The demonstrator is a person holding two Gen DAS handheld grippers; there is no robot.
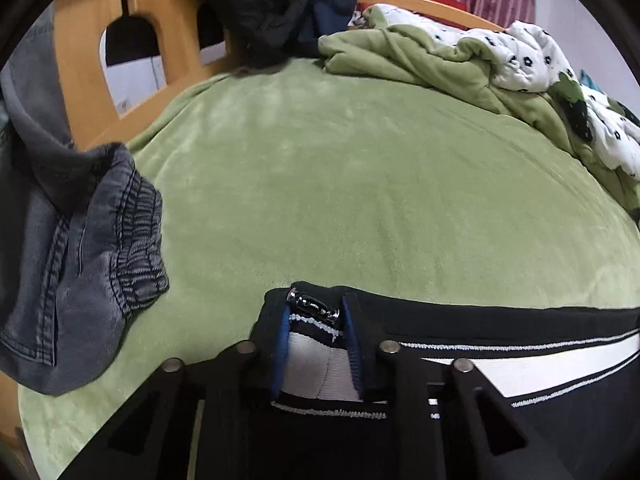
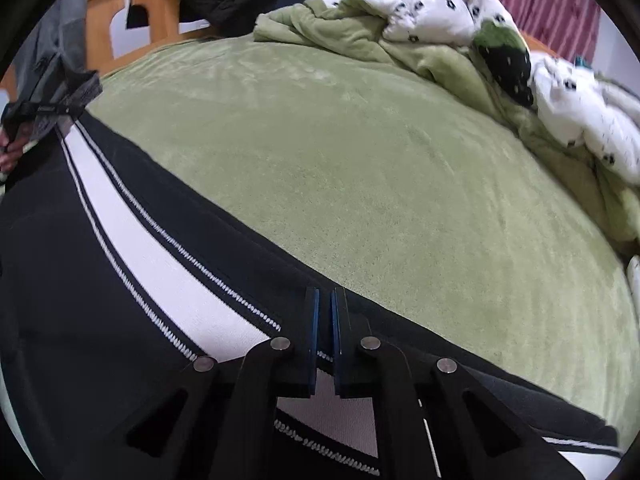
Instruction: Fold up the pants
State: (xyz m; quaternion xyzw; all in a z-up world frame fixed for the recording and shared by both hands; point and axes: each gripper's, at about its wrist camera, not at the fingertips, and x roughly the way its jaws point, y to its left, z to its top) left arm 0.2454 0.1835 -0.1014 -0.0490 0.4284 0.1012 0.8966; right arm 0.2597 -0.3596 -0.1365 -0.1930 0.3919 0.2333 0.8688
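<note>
Left wrist view shows your left tool (image 1: 316, 320) pinching the pants (image 1: 520, 364) at the zipper end. Their striped length runs rightward to your right tool (image 2: 325, 320), pressed together on the same edge.

Matt knit pants (image 2: 60, 280), plush fleece blanket (image 1: 340, 180), smooth wooden bedframe (image 1: 84, 52)

The black pants (image 2: 80, 280) run off the bottom and left edges of the right wrist view, so their full shape cannot be told. Beside the pants, the grey jeans (image 1: 60, 260) are cut off at the left edge. Above the pants, a hand (image 2: 8, 156) shows only partly, blurred.
</note>
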